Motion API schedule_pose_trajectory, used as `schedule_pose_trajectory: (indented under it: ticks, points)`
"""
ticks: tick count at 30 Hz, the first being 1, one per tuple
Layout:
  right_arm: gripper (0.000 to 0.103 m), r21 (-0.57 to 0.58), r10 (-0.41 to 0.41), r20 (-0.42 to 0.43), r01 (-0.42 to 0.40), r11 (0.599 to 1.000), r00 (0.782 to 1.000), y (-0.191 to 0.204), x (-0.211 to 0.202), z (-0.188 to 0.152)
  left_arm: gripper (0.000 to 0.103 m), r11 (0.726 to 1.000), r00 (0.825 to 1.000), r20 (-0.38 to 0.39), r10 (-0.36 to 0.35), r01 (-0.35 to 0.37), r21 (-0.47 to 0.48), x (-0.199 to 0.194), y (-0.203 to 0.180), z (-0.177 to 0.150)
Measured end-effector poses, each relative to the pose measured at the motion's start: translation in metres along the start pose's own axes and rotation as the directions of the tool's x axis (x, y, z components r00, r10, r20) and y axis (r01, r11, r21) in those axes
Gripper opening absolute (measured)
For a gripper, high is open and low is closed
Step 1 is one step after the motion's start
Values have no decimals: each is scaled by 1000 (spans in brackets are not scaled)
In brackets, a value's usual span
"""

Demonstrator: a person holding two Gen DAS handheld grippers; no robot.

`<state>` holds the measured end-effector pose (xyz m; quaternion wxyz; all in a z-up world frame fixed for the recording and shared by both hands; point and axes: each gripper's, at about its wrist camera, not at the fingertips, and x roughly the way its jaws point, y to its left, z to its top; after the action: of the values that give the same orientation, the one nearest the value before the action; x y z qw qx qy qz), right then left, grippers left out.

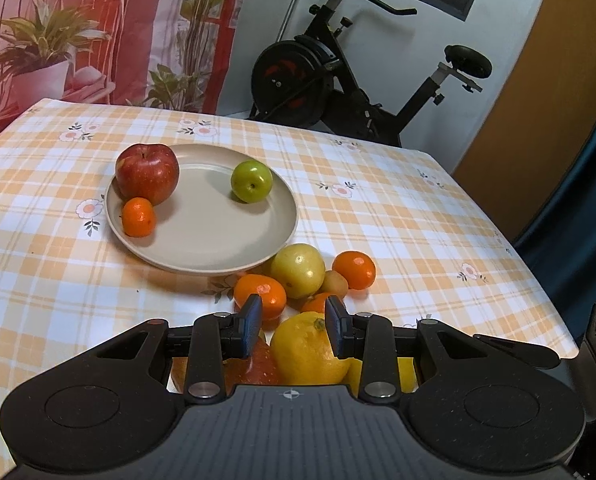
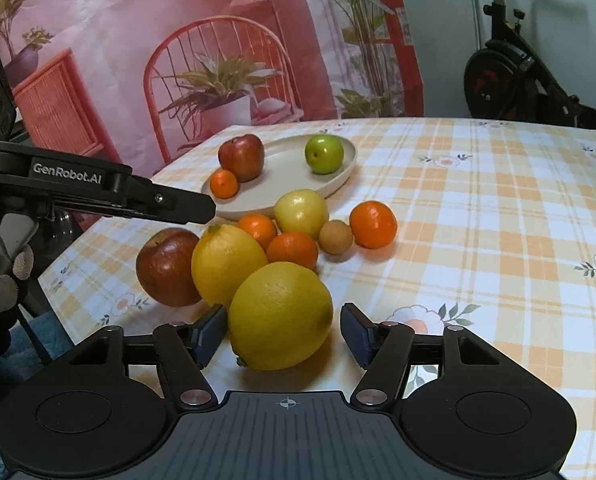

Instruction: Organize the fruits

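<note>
Right gripper (image 2: 281,334): its blue-padded fingers are spread wide to either side of the large yellow lemon (image 2: 280,316) nearest the camera; whether the left pad touches the rind cannot be told, and a clear gap is seen at the right pad — nothing is gripped yet.
Left gripper (image 1: 294,326): held open above the second yellow lemon (image 1: 310,350), the pads apart and nothing seen clamped between them; in the right wrist view it is seen hanging over the heap from the left.
Plate: a round beige plate (image 1: 218,236) on the orange-checked tablecloth (image 1: 418,216), already holding a big red apple (image 1: 147,173), a small tangerine (image 1: 138,217) and a round green apple (image 1: 251,181).
Loose fruit: a second red apple (image 2: 166,266), both lemons, a pale yellow-green apple (image 2: 301,210), three tangerines and a small brown fruit (image 2: 335,237) are bunched just beside the plate's near rim (several touching).
Slip risk: the nearest lemon is wide and smooth — if squeezed off-centre, it may be squirted out of the pads.
Knock-on risk: the lemon appears to rest against its neighbour, so a nudge may be passed through the heap and round fruit sent rolling toward the table edge.
Crowding risk: both grippers are close over one pile; a collision is judged possible.
Plate risk: fruit set down there could be rolled off, the rim being low.
</note>
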<state>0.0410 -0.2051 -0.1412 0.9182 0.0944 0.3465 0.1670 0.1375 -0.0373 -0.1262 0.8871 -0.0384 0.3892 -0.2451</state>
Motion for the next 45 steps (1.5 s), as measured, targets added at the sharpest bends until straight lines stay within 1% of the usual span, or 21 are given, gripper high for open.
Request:
schedule_pose_trajectory:
  ticks: [4, 6, 12, 14, 18, 20, 23, 26, 28, 33, 36, 42, 45]
  points:
    - [59, 24, 1, 17, -1, 1000, 1000, -3, -5, 2, 36, 1000, 1000, 5, -9, 9, 8, 0, -1, 3]
    - [61, 41, 4, 7, -4, 999, 1000, -7, -3, 1, 36, 1000, 1000, 7, -15, 15, 18, 1, -4, 5]
    - [62, 73, 49, -30, -47, 996, 998, -11, 5, -1, 36, 999, 999, 1, -35, 35, 41, 6, -12, 7]
    - [55, 78, 75, -35, -72, 994, 997, -11, 6, -3, 36, 998, 999, -4, -41, 41, 48, 7, -14, 7]
    - [54, 71, 81, -32, -79, 994, 996, -10, 6, -3, 36, 997, 999, -11, -51, 51, 62, 9, -18, 7]
    - [54, 48, 64, -25, -63, 997, 998, -8, 5, -3, 36, 996, 998, -14, -54, 55, 65, 9, -19, 7]
    - [54, -31, -11, -4, 11, 999, 1000, -2, 4, -2, 36, 996, 998, -20, -59, 60, 62, 12, -20, 10]
    - [54, -137, -106, 31, 109, 985, 994, 0, 7, 0, 36, 996, 997, -28, -67, 68, 58, 18, -23, 13]
    - [54, -176, -124, 48, 130, 976, 991, -1, 10, 1, 36, 995, 996, -37, -78, 80, 59, 24, -28, 17]
    - [54, -207, -121, 65, 132, 969, 991, -2, 13, 0, 36, 988, 988, -87, -126, 133, 81, 40, -43, 21]
    - [54, -186, -104, 68, 115, 976, 992, -7, 12, 0, 36, 984, 982, -129, -141, 152, 87, 52, -51, 19]
    - [54, -174, -95, 71, 106, 979, 993, -9, 10, -2, 37, 984, 969, -190, -155, 170, 62, 70, -54, 18]
    - [54, -160, -87, 71, 97, 982, 994, -11, 9, -2, 37, 981, 961, -211, -181, 191, 25, 77, -51, 19]
